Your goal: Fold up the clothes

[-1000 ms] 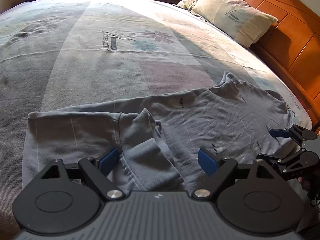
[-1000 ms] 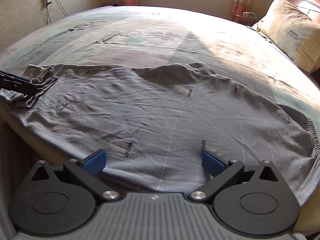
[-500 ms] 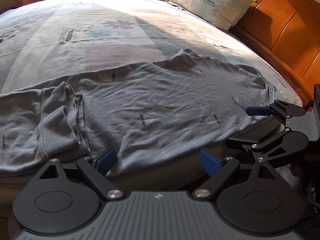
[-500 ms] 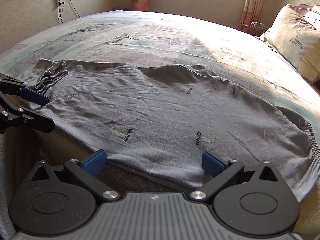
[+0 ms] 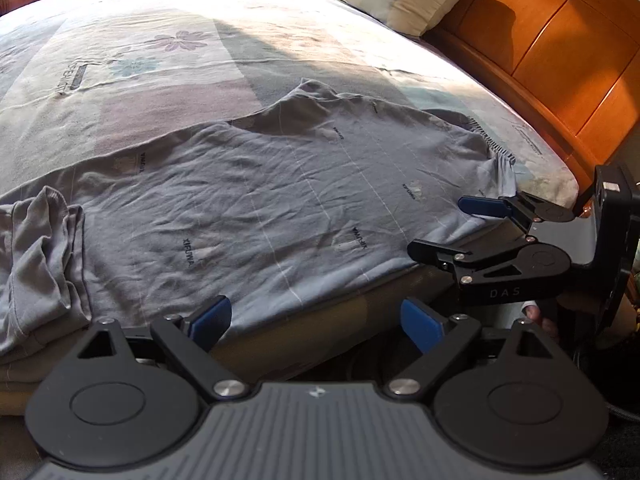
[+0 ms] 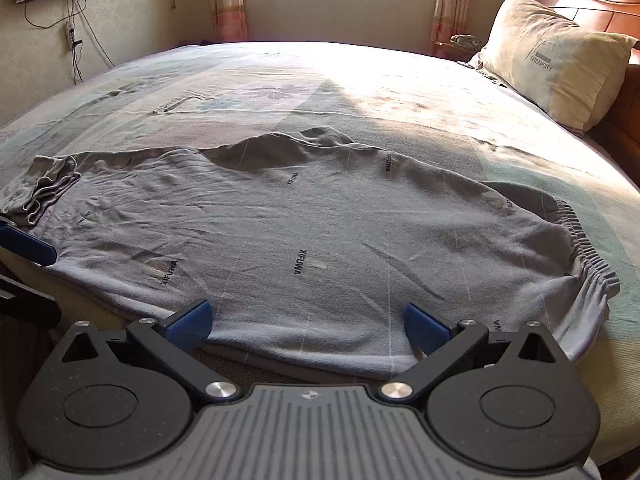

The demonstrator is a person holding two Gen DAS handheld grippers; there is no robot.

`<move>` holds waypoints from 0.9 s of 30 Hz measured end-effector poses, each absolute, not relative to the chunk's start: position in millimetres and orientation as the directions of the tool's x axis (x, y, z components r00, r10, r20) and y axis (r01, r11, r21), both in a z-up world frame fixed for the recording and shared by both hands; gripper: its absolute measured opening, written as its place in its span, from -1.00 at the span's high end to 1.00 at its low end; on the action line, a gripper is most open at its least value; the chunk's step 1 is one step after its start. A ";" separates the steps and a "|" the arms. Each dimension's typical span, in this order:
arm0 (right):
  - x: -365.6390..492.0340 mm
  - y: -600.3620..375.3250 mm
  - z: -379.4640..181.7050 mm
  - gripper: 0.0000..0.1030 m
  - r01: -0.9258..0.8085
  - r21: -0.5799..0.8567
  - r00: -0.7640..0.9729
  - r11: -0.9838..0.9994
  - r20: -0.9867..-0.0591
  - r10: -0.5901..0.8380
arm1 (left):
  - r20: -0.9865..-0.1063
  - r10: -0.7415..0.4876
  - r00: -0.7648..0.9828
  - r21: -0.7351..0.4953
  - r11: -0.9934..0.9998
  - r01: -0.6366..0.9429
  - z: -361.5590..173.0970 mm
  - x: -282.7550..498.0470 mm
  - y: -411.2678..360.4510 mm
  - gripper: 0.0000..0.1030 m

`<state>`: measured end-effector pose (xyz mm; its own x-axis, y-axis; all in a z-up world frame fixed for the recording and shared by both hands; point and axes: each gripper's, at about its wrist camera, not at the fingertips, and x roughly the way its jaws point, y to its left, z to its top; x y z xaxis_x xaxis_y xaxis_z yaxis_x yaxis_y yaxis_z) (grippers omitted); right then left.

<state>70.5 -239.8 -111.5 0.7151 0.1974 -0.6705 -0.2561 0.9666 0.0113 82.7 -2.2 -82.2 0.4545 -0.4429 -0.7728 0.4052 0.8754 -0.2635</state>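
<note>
- grey trousers (image 6: 320,240) lie spread flat along the edge of a patterned bedsheet (image 6: 280,92).
- left gripper (image 5: 316,316) and right gripper (image 6: 308,320) gape, both empty.

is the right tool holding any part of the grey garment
No, the right tool stands open over the near edge of the grey garment, which lies flat on the bed with neither pad pressing on it.

Both grippers tilt downward side by side, the left gripper (image 5: 316,320) and the right gripper (image 6: 308,324) each with jaws spread wide, gripping nothing.
</note>
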 end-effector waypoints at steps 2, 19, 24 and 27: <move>69.1 -242.8 -112.4 -1.00 -0.251 0.026 0.716 0.968 -0.668 0.204 | -0.753 -0.437 0.493 -0.243 0.879 0.410 -67.3 96.3 -5.0 -0.78; 65.8 -244.9 -114.9 -1.00 -0.255 0.032 0.727 0.966 -0.652 0.214 | -0.770 -0.325 0.550 -0.187 0.938 0.293 -86.9 231.4 -42.8 -0.77; 66.2 -245.0 -115.3 -1.00 -0.256 0.034 0.728 0.966 -0.651 0.215 | -0.710 -0.512 0.484 -0.308 0.844 0.440 -73.9 226.6 -70.7 -0.78; 66.3 -245.2 -114.8 -1.00 -0.256 0.035 0.727 0.966 -0.651 0.216 | -0.708 -0.515 0.483 -0.314 0.843 0.437 -85.7 240.5 -85.3 -0.78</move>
<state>66.3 -245.2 -114.8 0.7272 0.2162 -0.6514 -0.2562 0.9660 0.0346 240.5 -85.3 -85.7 0.4833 -0.5150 -0.7079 0.4373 0.8426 -0.3144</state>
